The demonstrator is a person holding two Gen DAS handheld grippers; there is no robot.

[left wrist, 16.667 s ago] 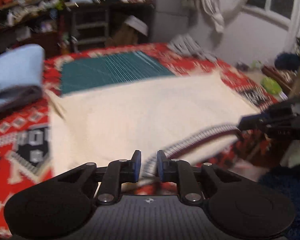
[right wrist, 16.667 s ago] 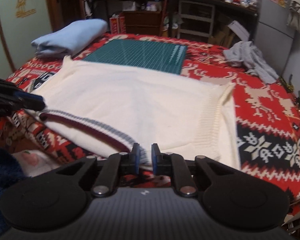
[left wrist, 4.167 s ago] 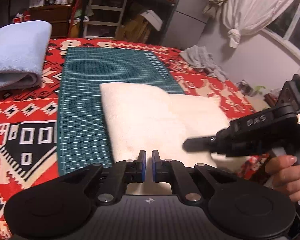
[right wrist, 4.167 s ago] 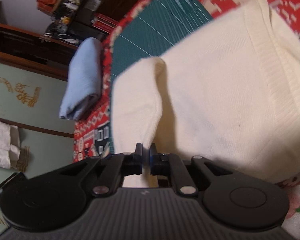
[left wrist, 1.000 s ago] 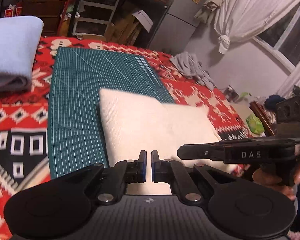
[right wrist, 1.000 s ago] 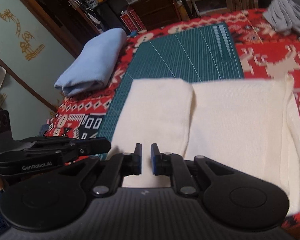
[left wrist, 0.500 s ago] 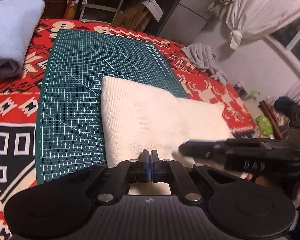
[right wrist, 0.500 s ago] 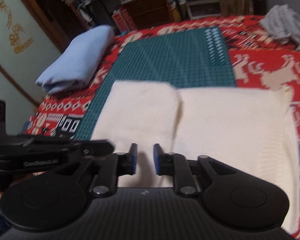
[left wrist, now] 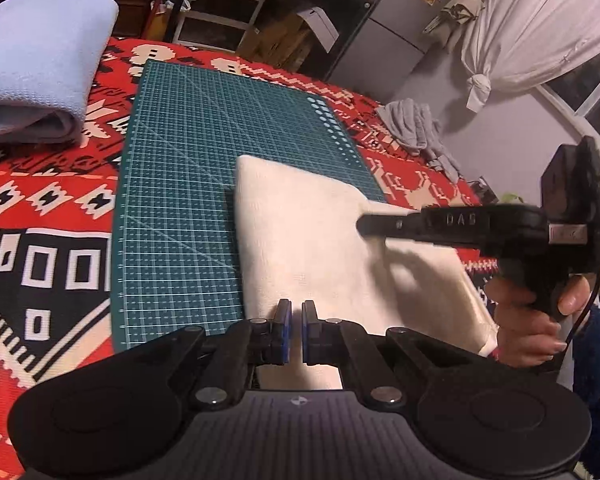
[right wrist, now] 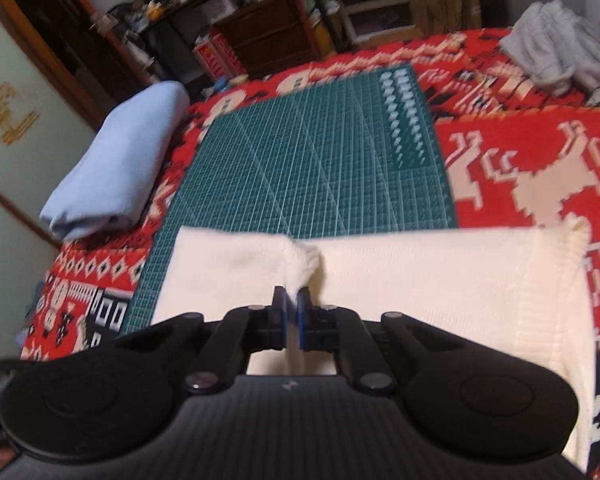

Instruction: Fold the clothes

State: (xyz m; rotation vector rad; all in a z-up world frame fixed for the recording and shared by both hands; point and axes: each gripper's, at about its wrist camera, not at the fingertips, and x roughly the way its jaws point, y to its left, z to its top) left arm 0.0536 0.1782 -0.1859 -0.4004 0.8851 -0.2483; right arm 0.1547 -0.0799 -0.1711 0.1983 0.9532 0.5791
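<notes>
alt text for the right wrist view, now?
The right gripper pinches a raised fold of the cream sweater, which lies partly on a green cutting mat over a red patterned blanket. A folded blue cloth sits left.

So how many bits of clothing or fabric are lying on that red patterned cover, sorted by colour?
Cream: 1, the cream sweater, pinched by the right gripper
Light blue: 1, the folded blue cloth
Grey: 1, the crumpled grey garment
Total: 3
</notes>
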